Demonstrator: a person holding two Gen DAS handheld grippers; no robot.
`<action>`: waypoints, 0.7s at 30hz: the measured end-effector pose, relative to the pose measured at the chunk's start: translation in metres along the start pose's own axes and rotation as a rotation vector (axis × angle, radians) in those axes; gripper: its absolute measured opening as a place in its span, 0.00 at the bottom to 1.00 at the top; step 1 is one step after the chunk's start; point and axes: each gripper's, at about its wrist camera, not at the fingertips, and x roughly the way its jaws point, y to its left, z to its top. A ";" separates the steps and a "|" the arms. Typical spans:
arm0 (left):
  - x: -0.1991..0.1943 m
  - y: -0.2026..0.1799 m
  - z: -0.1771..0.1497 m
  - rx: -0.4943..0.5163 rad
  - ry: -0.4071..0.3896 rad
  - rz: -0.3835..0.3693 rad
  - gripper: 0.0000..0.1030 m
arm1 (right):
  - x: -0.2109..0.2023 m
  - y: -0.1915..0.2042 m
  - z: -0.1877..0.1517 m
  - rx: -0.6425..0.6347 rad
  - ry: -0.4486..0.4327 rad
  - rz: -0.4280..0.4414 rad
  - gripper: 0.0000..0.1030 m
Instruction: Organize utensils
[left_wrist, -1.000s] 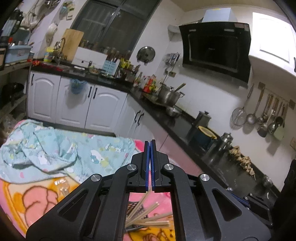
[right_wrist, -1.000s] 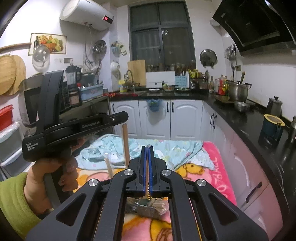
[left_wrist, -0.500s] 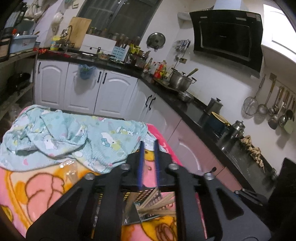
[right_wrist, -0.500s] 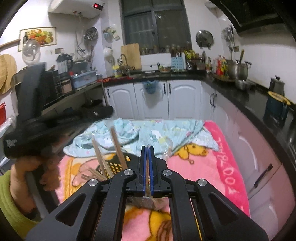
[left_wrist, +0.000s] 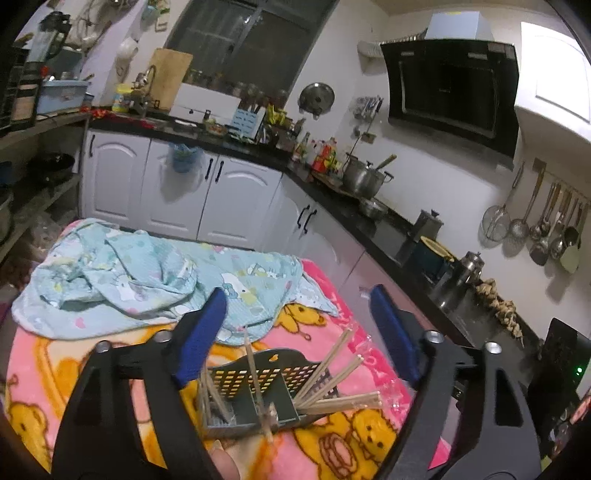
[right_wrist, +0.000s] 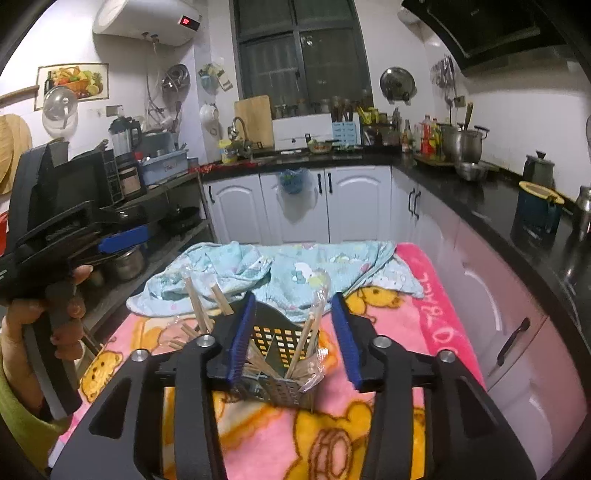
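A dark perforated utensil holder (left_wrist: 255, 395) stands on the pink cartoon blanket (left_wrist: 44, 373), with several wooden chopsticks (left_wrist: 332, 365) leaning in it. My left gripper (left_wrist: 299, 328) is open and empty just above the holder. In the right wrist view the holder (right_wrist: 284, 347) sits between the fingers of my right gripper (right_wrist: 293, 338), which is open and empty. Several chopsticks (right_wrist: 303, 343) stand in it, with clear plastic wrap (right_wrist: 319, 295) on one side. The left gripper (right_wrist: 122, 236) shows at the left, held by a hand.
A crumpled light blue cloth (left_wrist: 147, 277) lies on the blanket behind the holder. White cabinets (right_wrist: 306, 206) and a black counter (right_wrist: 491, 206) with pots run along the back and right. A shelf (right_wrist: 177, 221) with kitchenware stands at the left.
Both grippers have opened; the right one let go of the chopstick it held, which now stands in the holder. Both views have dropped closer to the holder.
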 end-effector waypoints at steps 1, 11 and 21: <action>-0.007 0.001 0.001 -0.002 -0.011 0.000 0.83 | -0.004 0.001 0.001 -0.001 -0.010 0.000 0.45; -0.065 -0.002 -0.001 0.008 -0.072 0.028 0.89 | -0.040 0.008 0.011 -0.024 -0.067 0.002 0.57; -0.108 -0.014 -0.026 0.083 -0.087 0.111 0.90 | -0.084 0.019 0.001 -0.077 -0.125 -0.007 0.72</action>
